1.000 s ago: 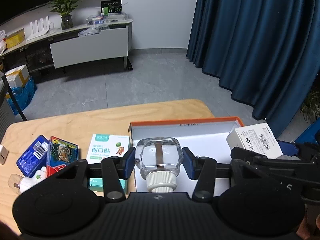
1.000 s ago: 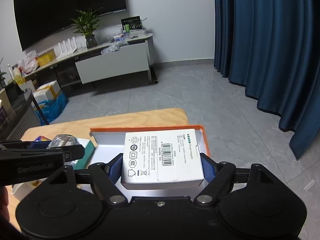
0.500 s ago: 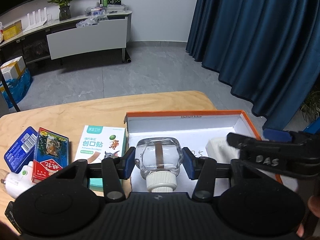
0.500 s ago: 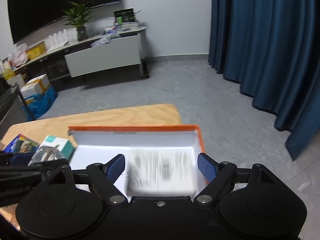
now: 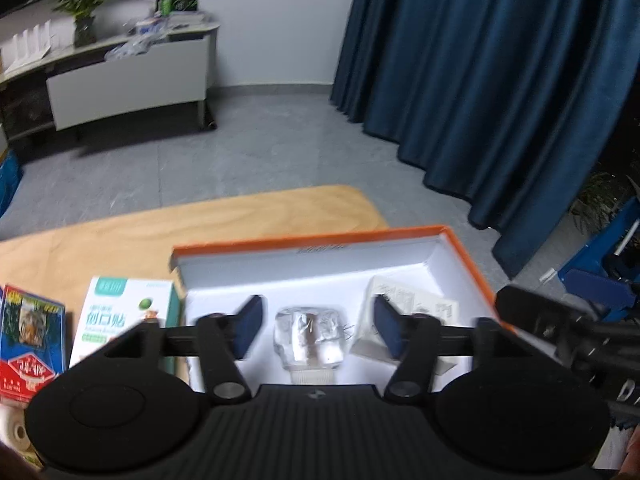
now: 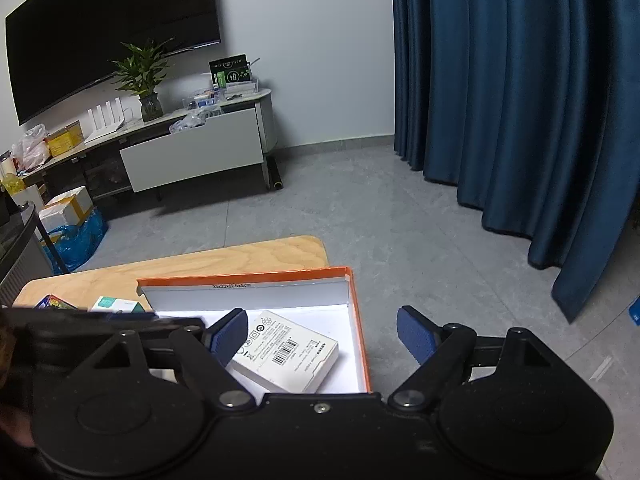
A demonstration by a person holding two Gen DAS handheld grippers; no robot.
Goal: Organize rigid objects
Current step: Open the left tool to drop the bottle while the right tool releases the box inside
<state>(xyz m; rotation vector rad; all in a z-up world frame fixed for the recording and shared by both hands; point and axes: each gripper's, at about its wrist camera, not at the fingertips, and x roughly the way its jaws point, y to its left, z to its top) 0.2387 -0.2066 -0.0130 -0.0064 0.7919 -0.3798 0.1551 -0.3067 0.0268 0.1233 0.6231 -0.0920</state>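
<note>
A clear glass bottle (image 5: 308,338) with a white cap lies on the floor of the orange-rimmed white box (image 5: 312,240). My left gripper (image 5: 318,330) hovers over it. Its jaws are opening, and the blue pads (image 5: 250,330) stand clear of the glass on both sides. A white carton with a barcode (image 6: 286,350) rests inside the same box (image 6: 352,280), toward its right wall. My right gripper (image 6: 323,334) is above the box's right edge, its jaws opening wide with nothing between them. Only its left pad (image 6: 230,334) is over the carton.
The box sits at the right end of a wooden table (image 5: 280,216), with grey floor and blue curtains beyond. Left of the box lie a white-green plaster carton (image 5: 120,320), a red card pack (image 5: 28,340) and a white item (image 5: 12,428).
The left jaws have opened and let the bottle down into the box. The white carton dropped from the right gripper into the box, and that gripper shifted right.
</note>
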